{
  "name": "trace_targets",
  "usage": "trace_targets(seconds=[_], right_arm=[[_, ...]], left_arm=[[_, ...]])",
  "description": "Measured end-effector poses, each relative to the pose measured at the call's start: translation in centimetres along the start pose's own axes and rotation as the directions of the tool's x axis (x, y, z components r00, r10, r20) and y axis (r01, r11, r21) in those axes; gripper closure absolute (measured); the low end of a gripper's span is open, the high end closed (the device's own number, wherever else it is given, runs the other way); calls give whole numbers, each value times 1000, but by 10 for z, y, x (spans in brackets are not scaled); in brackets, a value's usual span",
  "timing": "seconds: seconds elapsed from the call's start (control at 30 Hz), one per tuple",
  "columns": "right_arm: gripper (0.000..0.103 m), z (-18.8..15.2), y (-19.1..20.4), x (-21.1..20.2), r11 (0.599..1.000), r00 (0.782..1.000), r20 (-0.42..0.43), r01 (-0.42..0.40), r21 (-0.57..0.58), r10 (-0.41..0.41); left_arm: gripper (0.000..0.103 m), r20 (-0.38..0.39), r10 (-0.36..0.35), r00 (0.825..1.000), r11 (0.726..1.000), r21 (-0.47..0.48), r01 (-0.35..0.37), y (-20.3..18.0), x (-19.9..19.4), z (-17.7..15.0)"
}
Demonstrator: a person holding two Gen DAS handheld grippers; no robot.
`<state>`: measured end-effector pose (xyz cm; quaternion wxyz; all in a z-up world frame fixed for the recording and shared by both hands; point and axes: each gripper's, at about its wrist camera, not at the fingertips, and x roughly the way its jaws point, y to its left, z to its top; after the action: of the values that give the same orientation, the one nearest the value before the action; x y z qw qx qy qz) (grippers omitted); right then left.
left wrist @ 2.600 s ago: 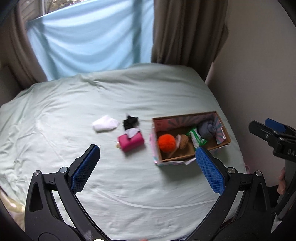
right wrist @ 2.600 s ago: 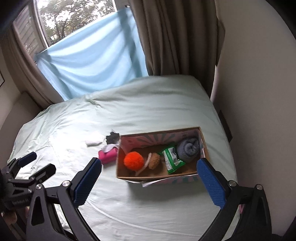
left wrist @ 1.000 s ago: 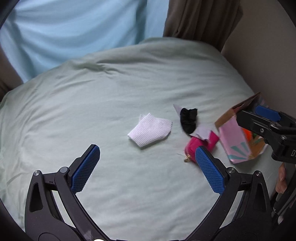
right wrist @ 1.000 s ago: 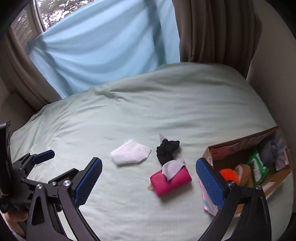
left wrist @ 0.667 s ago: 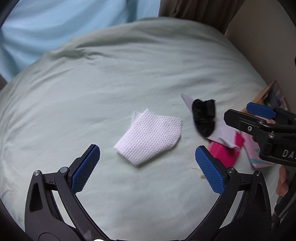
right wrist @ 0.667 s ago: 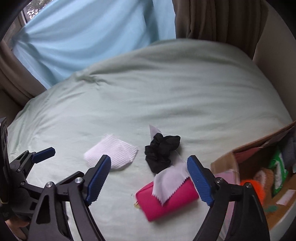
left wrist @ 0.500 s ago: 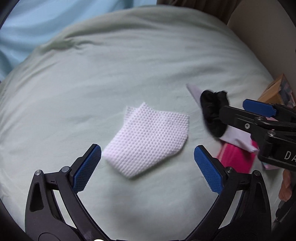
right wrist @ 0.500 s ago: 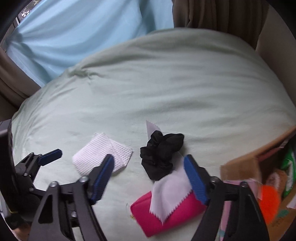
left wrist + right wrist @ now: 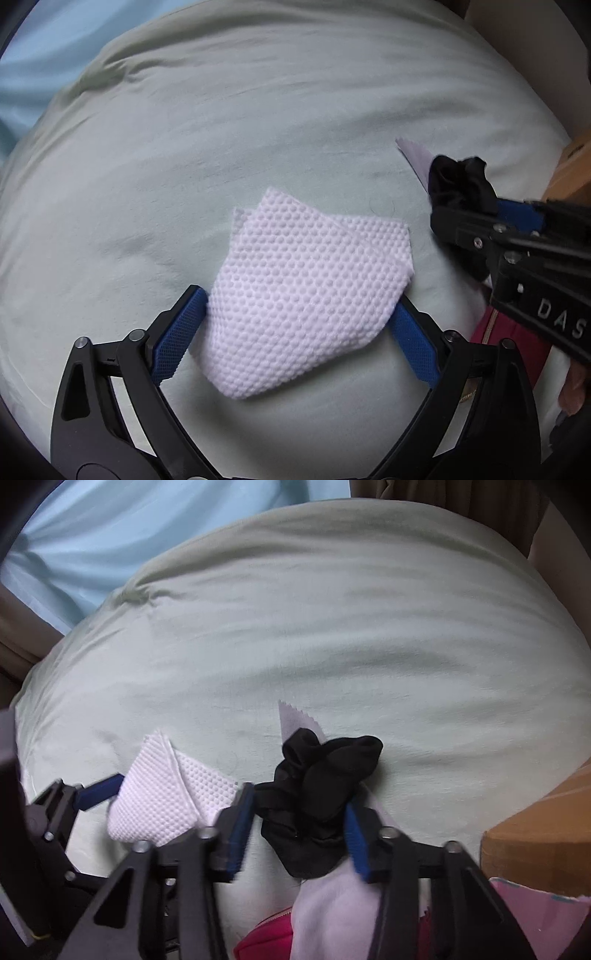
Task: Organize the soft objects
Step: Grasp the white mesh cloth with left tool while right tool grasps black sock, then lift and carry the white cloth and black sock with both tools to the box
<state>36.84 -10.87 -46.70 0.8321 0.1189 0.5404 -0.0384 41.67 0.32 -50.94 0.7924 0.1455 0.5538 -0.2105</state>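
Left wrist view: the left gripper [image 9: 299,332] sits low in the frame, its blue pads [image 9: 181,334] spread to either side of a white dimpled cloth [image 9: 306,295] that lies folded on the pale green bedsheet [image 9: 184,147]. The pads are right at the cloth's edges; it looks as if they touch, though I cannot tell whether they are squeezing it. At the right edge of the frame the right gripper [image 9: 517,236] reaches in, and just above it is a black scrunchie [image 9: 458,181] lying on a thin lilac cloth [image 9: 415,155]. A strip of pink pouch [image 9: 513,343] shows at lower right beneath the right gripper, and a brown box [image 9: 570,173] corner pokes in at the far right.

Right wrist view: the right gripper [image 9: 299,829] is in the lower middle of the frame, pads [image 9: 356,838] parted around the black scrunchie [image 9: 321,790], one on each side of it and close against it; not visibly pinched. The lilac cloth [image 9: 332,904] runs under the scrunchie, a pointed corner showing above it and a wider part draping down over the pink pouch [image 9: 266,941] at the bottom edge. To the lower left the left gripper [image 9: 173,797] frames the white cloth [image 9: 162,801]. The box [image 9: 546,827] wall fills the lower right, and the bedsheet [image 9: 332,627] takes up the middle, with a light blue curtain [image 9: 110,535] at upper left.
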Motion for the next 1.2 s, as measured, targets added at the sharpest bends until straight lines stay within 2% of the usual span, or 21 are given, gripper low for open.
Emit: trace_targets(seconds=[0.03,0.17,0.3,0.37,0.47,0.7,0.93,1.2], right_arm=[[71,0,0,-1,1000,1000,4,-1,0,1],[82,0,0,-4,1000,1000,8,-2,1,2],[85,2,1,-7,1000,1000,16,-5,2,5],[86,2,2,-12,1000,1000,28,-8,6,8],[86,3,5,-21,1000,999,42,-14,9,14],[87,1,18,-62,999,995,96,-35,-8,36],[87,-8,37,-130,997,984,164,-67,-32,71],[87,-32,39,-244,992,959,255,-114,-47,122]], left_arm=[[17,7,-2,1000,1000,-8,2,2,-1,1],[50,24,-3,1000,1000,-27,4,7,-7,4],[80,27,-5,1000,1000,-24,6,9,-12,4],[85,21,-5,1000,999,-31,6,13,-15,3],[87,14,-13,1000,999,-51,13,15,-25,3],[88,67,-2,998,996,-91,8,23,-74,-6],[88,155,32,987,991,-135,-11,29,-159,-23],[88,251,77,965,981,-190,-29,11,-275,-47]])
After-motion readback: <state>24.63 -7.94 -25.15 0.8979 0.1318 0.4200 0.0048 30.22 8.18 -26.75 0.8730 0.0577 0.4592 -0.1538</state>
